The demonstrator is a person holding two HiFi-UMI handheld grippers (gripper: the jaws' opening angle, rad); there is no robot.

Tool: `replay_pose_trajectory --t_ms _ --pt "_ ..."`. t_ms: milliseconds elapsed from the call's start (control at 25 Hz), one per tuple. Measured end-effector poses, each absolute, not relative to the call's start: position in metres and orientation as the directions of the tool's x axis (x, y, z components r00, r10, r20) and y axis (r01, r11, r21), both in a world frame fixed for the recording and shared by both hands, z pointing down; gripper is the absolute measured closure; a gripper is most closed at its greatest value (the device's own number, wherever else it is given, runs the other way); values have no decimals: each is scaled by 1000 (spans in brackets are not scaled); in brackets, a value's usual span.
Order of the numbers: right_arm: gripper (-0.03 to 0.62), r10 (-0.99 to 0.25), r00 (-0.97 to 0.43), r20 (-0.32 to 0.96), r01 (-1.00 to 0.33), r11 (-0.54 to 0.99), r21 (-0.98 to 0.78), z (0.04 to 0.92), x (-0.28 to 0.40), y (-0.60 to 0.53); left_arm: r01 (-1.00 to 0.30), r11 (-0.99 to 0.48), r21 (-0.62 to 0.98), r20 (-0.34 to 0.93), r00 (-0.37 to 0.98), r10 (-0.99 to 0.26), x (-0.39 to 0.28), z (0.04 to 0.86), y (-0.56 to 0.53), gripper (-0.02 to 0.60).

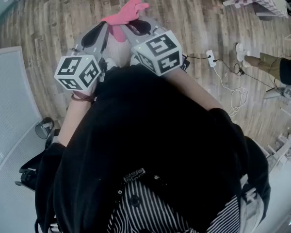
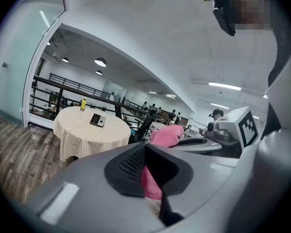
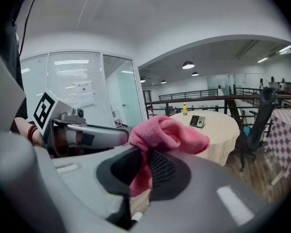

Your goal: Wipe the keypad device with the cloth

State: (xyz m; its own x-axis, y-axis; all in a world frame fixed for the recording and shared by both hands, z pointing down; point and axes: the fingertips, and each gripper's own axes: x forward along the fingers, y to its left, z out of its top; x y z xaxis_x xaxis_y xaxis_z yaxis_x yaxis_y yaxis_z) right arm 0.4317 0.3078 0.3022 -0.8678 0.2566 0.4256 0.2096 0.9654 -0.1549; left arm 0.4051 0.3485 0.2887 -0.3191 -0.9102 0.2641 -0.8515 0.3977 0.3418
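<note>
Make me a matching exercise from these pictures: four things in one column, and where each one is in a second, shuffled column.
Things:
1. cloth
2. keypad device
3. bottle
4. power strip

Places:
A. yellow, standing on the round table
B. white, on the wooden floor
C. pink, clamped in the fingers of both the left gripper and the right gripper
D. dark, lying on the round table

Pairs: 1-C, 2-D, 3-A, 4-B.

Part of the soft pink cloth (image 3: pixel 169 132) is hiding inside the right gripper (image 3: pixel 146 164). The small black keypad device (image 3: pixel 198 121) is looking too tiny to show its buttons.
</note>
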Motion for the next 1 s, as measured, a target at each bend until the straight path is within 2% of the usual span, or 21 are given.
replay_pose_trajectory --t_ms 240,400,1000 --pt "549 184 -887 424 127 979 -161 299 442 289 -860 404 310 266 -330 -906 404 281 342 580" --pt "549 213 -874 437 137 970 -200 306 445 290 -870 373 322 281 -289 -915 416 288 325 578" --pt "548 253 -879 405 189 963 -191 308 442 284 -873 369 318 306 -274 -912 416 296 294 578"
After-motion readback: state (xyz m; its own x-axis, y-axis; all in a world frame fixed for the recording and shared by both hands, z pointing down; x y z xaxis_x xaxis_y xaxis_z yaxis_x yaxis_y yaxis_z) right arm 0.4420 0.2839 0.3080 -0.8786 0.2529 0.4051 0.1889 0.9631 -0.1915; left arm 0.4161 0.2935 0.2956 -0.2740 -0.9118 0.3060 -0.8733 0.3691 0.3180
